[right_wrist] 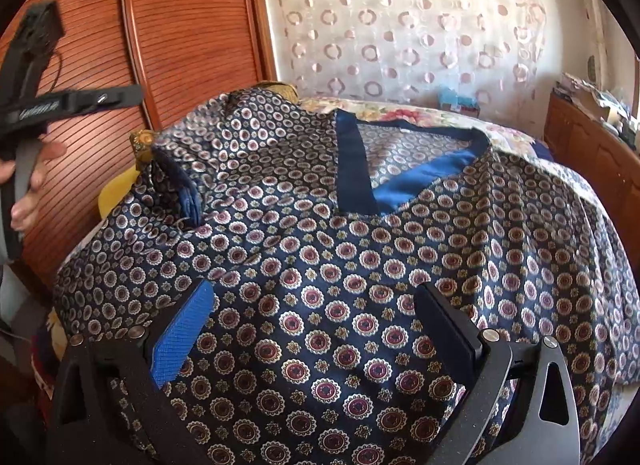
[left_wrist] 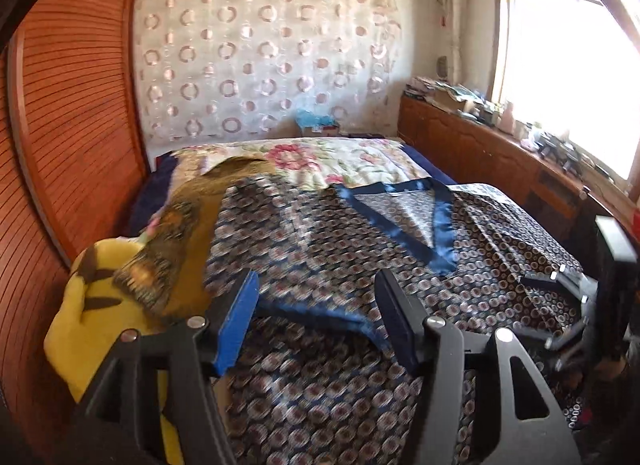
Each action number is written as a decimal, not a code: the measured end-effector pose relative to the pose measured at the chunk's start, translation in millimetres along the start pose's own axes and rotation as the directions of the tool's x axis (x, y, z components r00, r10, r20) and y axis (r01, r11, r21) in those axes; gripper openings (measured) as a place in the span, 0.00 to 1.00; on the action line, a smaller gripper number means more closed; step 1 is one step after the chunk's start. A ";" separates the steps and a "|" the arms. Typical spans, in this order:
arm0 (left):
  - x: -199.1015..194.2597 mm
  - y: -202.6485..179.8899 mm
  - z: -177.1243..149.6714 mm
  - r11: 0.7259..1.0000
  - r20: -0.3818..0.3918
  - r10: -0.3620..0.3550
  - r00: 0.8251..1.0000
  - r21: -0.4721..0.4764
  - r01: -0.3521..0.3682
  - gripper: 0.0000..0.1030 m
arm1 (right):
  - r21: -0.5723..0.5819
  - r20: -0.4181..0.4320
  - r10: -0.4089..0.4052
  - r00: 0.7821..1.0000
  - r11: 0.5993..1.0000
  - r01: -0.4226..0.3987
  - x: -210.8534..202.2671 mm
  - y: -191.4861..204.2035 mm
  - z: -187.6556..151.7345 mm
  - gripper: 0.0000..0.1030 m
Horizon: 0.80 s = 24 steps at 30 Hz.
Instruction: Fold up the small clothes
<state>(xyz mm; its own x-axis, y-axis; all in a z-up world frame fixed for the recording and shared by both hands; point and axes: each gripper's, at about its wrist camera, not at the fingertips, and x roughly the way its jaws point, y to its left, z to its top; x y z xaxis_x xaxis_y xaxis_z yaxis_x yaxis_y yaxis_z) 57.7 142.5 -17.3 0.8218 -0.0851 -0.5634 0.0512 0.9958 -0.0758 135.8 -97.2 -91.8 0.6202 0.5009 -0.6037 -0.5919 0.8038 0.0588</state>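
Both pairs of fingers stand parted with nothing clamped between them. On the left gripper (left_wrist: 316,321), the blue-padded finger (left_wrist: 236,325) and the dark finger (left_wrist: 396,321) hang above the cloth, with only the garment's blue-edged hem showing in the gap below. On the right gripper (right_wrist: 316,337), the blue pad (right_wrist: 184,337) and the black finger (right_wrist: 448,329) sit low over the near part of the garment; whether they touch the fabric cannot be told, but the cloth runs flat and unpinched between them.

Largest in the scene is the bed (left_wrist: 436,175), which fills the room between a slatted wooden door (left_wrist: 76,113) on the left and a low wooden cabinet (left_wrist: 492,153) under the bright window on the right. A floral quilt (left_wrist: 320,163) covers its far end, below a curtain with ring patterns (left_wrist: 260,57).

Spread over the near half of the bed lies the patterned garment (right_wrist: 360,265), dark navy with rows of round medallions, its blue satin V-neck (right_wrist: 400,169) pointing towards the near edge. The left sleeve (right_wrist: 176,185) is bunched near the bed's left edge, its blue cuff turned up.

Beside that edge sit a brown patterned cloth (left_wrist: 168,241) and a yellow item (left_wrist: 100,313).

In the right wrist view, a hand (right_wrist: 28,181) grips the left gripper's handle.
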 end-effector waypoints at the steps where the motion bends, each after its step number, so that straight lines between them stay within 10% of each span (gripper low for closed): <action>1: -5.6 4.7 -4.9 1.000 0.009 0.014 1.000 -0.007 -0.014 0.58 | -0.011 0.008 -0.001 1.000 1.000 0.001 -1.6 2.3 5.6 0.97; 11: -37.9 29.7 -46.7 0.990 0.074 0.119 0.990 -0.082 -0.113 0.58 | -0.231 0.108 0.075 0.991 0.972 -0.048 27.6 53.0 80.3 0.91; 18: -37.3 41.0 -69.1 0.984 0.044 0.132 0.990 -0.129 -0.126 0.58 | -0.234 -0.041 0.221 0.974 0.946 -0.225 90.4 103.3 114.9 0.90; 24: -35.0 45.3 -83.3 0.981 0.029 0.133 0.991 -0.145 -0.127 0.58 | -0.264 -0.145 0.246 0.958 0.924 -0.277 128.1 145.2 123.9 0.67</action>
<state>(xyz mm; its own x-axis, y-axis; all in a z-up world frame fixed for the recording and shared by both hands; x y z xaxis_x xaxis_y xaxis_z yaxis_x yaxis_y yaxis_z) -15.9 187.7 -69.6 0.8371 0.0489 -0.5448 -0.1366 0.9831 -0.1217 193.1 123.4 -62.1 0.3743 0.6314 -0.6791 -0.8545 0.5193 0.0119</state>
